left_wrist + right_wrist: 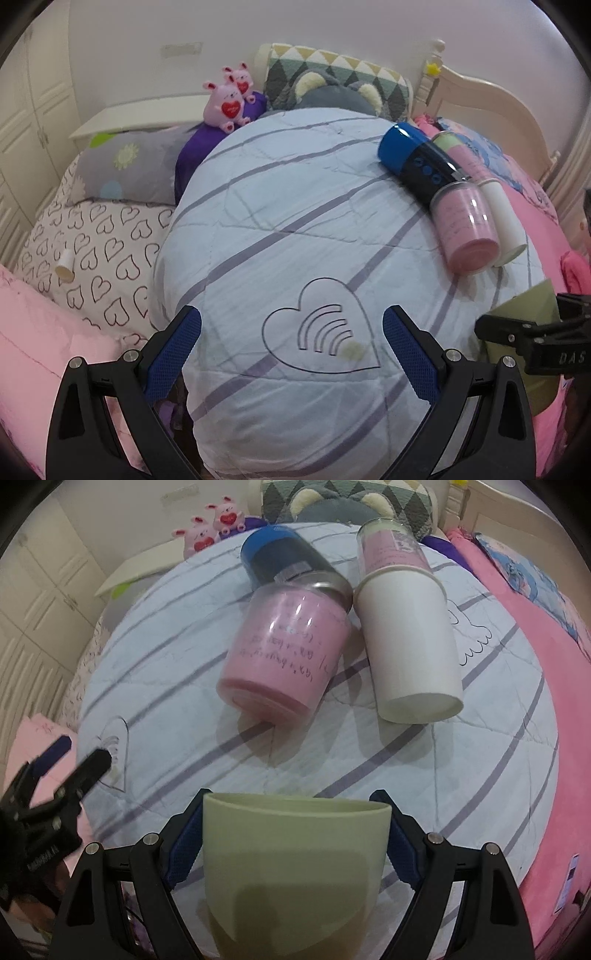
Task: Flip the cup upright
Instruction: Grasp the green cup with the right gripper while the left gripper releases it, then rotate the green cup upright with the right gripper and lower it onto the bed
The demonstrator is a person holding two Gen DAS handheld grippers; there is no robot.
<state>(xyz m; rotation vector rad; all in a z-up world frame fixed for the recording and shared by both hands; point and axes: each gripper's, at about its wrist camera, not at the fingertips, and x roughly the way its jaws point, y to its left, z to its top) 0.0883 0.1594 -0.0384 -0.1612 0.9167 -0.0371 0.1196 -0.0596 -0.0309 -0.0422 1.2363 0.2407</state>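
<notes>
The green cup (295, 864) sits between the two blue pads of the right claw (295, 834). The claw grips it on both sides. The cup's rim points up and away from the camera, and the cup is held over the near edge of the pale blue blanket (424, 760). In the left wrist view the same cup (524, 306) shows as a green wedge at the right edge, with the right claw's black finger across it.

Just past the cup on the blanket lies a pink jar (284, 650) on its side, with its pink end toward the cup. A white paper cup (410, 638) lies on its side just right of the pink jar, its open mouth toward the green cup. A blue and black bottle (280, 557) lies behind the pink jar and touches it. A second clear jar (388, 542) with pink inside lies behind the white paper cup.

The left claw (291, 354) is well left of the green cup. Its pads are spread wide apart and hold nothing. It hangs over a heart drawing (321, 328) on the blanket.

Far behind the green cup, near the wall, sit two pink toy bunnies (229, 99) and a grey bear pillow (332, 92).
</notes>
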